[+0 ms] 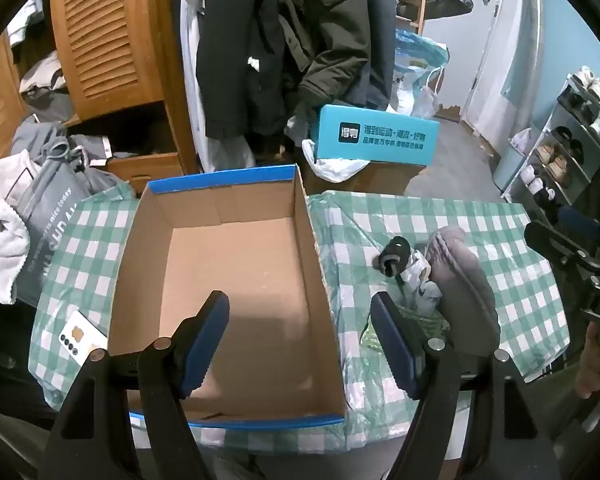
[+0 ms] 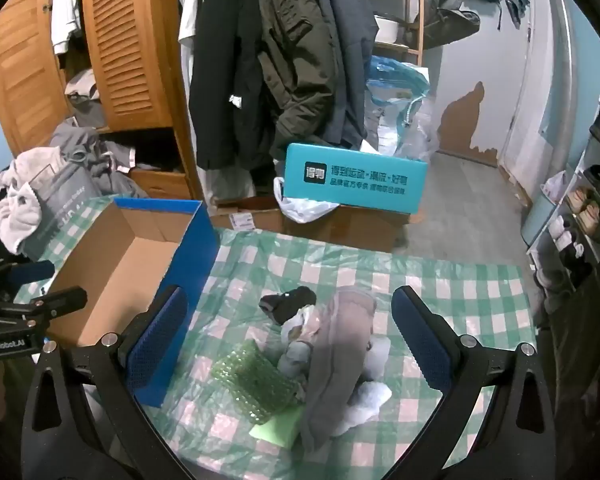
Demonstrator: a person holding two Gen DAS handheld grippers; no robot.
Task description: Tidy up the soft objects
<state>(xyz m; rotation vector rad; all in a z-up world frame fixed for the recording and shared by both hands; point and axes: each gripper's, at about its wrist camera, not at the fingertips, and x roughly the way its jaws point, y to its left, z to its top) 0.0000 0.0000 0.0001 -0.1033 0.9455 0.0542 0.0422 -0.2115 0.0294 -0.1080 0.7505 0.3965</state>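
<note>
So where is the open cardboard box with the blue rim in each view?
Left wrist view: the open cardboard box with the blue rim fills the centre, empty, under the left gripper.
Right wrist view: the box is at the left, beside the pile of soft things.
Shared landmark: the turquoise printed carton behind the table.

You are working with two black-framed tools, the left tool (image 1: 298,344) and right tool (image 2: 288,344), each wearing ribbed blue pads (image 2: 422,344) and silver rivets. White lettering is showing on both black bodies.
</note>
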